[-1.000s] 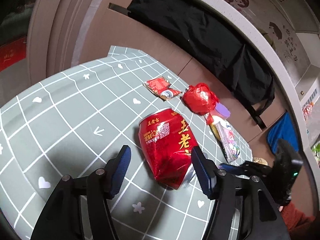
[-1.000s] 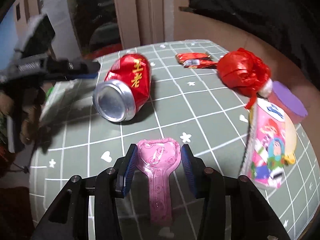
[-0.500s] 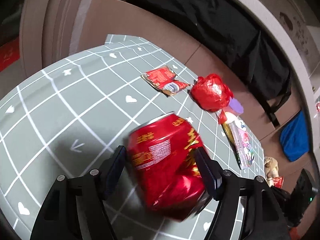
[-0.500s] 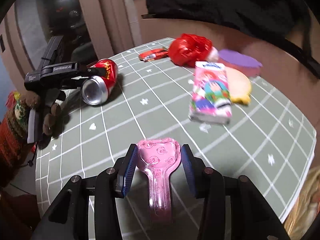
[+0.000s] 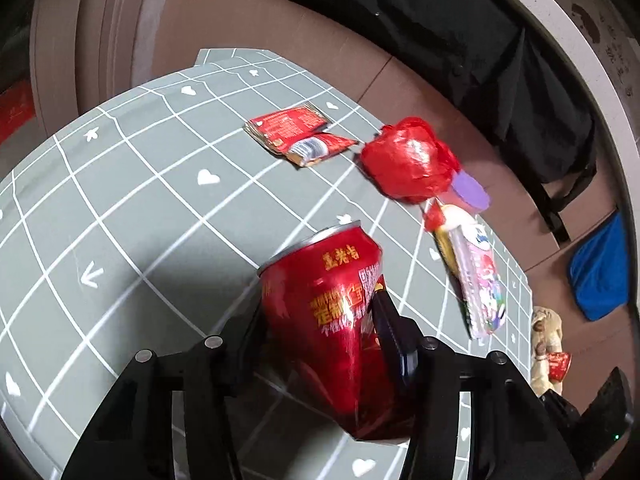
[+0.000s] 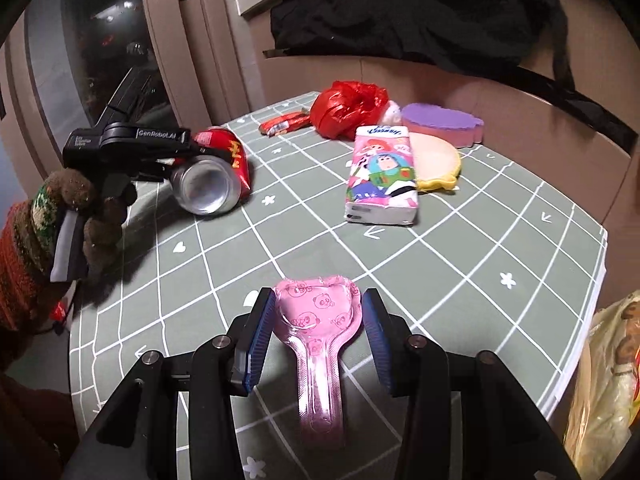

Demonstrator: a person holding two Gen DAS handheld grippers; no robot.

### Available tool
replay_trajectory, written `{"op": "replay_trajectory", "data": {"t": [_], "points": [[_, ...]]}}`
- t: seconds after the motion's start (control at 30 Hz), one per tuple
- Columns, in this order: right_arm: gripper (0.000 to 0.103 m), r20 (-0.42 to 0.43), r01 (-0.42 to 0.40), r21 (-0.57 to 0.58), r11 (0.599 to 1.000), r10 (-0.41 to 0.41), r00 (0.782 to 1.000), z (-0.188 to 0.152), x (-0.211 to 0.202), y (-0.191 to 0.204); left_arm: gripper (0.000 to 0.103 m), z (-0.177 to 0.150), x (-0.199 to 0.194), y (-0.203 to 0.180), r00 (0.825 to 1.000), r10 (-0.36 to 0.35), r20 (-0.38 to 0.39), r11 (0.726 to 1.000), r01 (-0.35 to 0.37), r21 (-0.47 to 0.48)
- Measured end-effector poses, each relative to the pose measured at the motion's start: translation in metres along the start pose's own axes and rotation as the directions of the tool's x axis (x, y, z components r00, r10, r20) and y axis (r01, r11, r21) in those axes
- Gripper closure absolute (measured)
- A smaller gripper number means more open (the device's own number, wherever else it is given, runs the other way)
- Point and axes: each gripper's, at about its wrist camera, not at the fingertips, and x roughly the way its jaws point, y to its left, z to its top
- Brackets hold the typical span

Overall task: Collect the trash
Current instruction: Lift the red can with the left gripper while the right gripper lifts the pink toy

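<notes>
My left gripper (image 5: 320, 316) is shut on a dented red drink can (image 5: 340, 320) and holds it tilted just above the green checked tablecloth (image 5: 120, 200). The can (image 6: 216, 176) and left gripper (image 6: 128, 148) also show in the right wrist view. My right gripper (image 6: 318, 320) is shut on a pink plastic wrapper with panda print (image 6: 318, 332), held above the table near its front edge. A red snack wrapper (image 5: 300, 136) and a crumpled red plastic bag (image 5: 408, 164) lie further back.
A cartoon tissue pack (image 6: 382, 176), a yellow sponge (image 6: 436, 160) and a purple sponge (image 6: 440, 122) lie at the table's far right. A yellowish plastic bag (image 6: 608, 380) hangs off the right edge. A black garment (image 6: 400, 12) drapes over the bench behind.
My left gripper closed on the red can and lifted it off the cloth. My right gripper, still holding the pink wrapper, drew back toward the table's near right edge.
</notes>
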Motion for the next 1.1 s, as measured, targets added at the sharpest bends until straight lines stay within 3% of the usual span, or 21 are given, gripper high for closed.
{"op": "replay_trajectory", "data": {"t": [0.3,0.47,0.67,1.0,1.1], "points": [[0.062,0.05,0.024,0.046,0.999,-0.026,0.998,-0.003,-0.021,-0.01,0.051,-0.023,-0.027,-0.056,0.997,-0.008,0.083,0.989,-0.005,0.15],[0.062,0.092,0.047,0.062,0.997,-0.052,0.994,-0.005,-0.038,-0.013,0.051,-0.041,-0.049,-0.094,0.987,-0.06,0.146,0.966,0.021,0.257],[0.062,0.149,0.083,0.091,0.992,-0.096,0.984,-0.002,-0.064,-0.02,0.051,-0.064,-0.066,-0.135,0.979,-0.117,0.167,0.936,0.052,0.348],[0.062,0.264,0.15,0.134,0.98,-0.181,0.947,-0.002,-0.124,-0.036,0.051,-0.09,-0.083,-0.203,0.96,-0.161,0.229,0.876,0.032,0.482],[0.062,0.306,0.189,0.136,0.973,-0.222,0.926,-0.003,-0.148,-0.041,0.051,-0.097,-0.09,-0.229,0.948,-0.196,0.25,0.852,0.039,0.522]]}}
